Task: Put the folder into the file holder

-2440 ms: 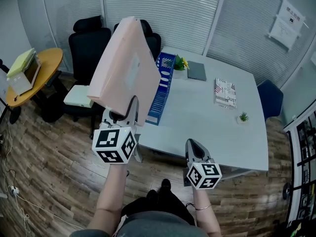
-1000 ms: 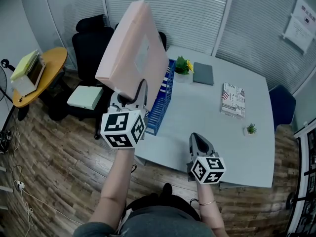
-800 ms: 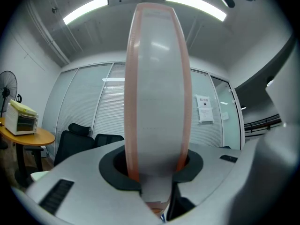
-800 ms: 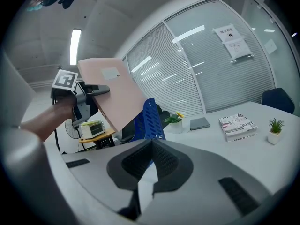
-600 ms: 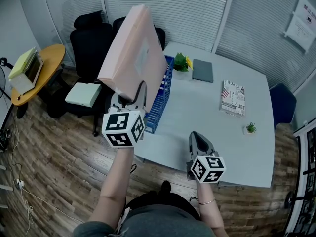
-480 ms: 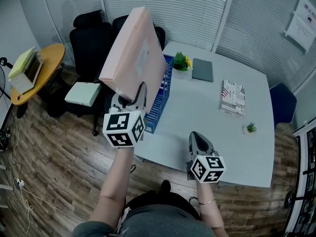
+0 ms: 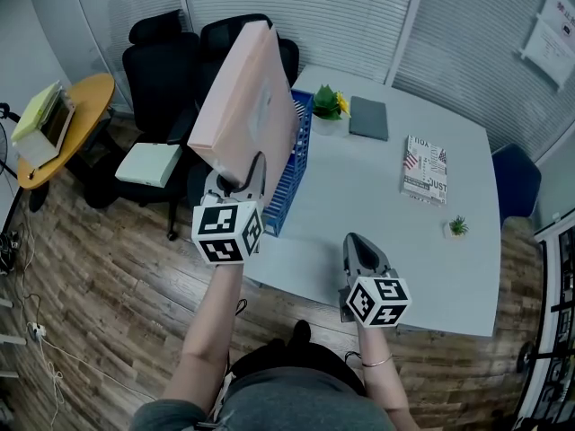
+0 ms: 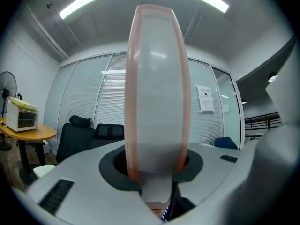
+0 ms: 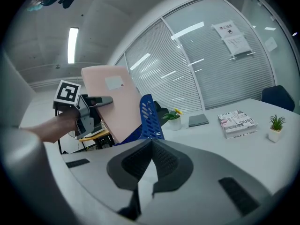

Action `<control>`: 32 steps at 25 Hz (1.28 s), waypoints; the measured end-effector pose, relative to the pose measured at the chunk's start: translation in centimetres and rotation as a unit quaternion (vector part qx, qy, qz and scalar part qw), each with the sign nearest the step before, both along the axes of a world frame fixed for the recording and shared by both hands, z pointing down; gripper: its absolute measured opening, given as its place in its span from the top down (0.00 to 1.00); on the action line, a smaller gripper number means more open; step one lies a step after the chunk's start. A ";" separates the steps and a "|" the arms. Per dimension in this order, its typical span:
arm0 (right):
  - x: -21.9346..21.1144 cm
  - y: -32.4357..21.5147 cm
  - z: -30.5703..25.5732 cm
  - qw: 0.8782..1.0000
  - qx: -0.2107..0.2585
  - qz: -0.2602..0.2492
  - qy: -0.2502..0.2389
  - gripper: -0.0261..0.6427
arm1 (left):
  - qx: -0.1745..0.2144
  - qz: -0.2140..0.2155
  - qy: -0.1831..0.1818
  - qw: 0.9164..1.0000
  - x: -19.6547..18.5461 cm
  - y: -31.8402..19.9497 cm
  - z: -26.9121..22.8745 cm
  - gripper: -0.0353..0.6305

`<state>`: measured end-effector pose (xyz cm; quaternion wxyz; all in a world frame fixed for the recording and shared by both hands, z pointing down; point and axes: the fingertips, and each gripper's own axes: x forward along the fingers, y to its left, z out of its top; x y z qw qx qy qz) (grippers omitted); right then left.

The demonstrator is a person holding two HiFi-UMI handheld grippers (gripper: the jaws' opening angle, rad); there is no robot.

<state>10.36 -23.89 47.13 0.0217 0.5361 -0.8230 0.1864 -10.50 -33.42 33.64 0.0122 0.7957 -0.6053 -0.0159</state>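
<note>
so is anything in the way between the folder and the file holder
Nothing visible does: the pink folder in the left gripper hangs right by the blue file holder, whose slots look empty.

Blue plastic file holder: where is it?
The blue file holder stands along the white table's left edge in the head view, right of the pink folder, near a potted plant.

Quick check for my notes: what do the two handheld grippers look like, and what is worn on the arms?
The left gripper and right gripper both have light grey bodies tapering to two jaws with dark grey ribbed pads. Each carries a white cube printed with black square markers. No cables show. The forearms are unsleeved, with a thin bracelet on the right wrist and a grey top.
</note>
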 end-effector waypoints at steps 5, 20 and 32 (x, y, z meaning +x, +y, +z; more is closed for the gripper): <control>0.2 -0.1 0.3 1.000 -0.003 0.004 0.000 0.95 | -0.016 0.003 -0.002 1.000 0.5 -0.5 1.8 0.73; 1.1 0.4 1.3 1.000 -0.015 0.014 0.000 0.95 | -0.061 0.007 -0.014 0.998 1.7 -1.2 6.6 0.73; 1.6 0.3 1.6 1.000 -0.019 0.019 0.000 0.95 | -0.089 0.004 -0.034 0.995 2.3 -2.4 9.3 0.73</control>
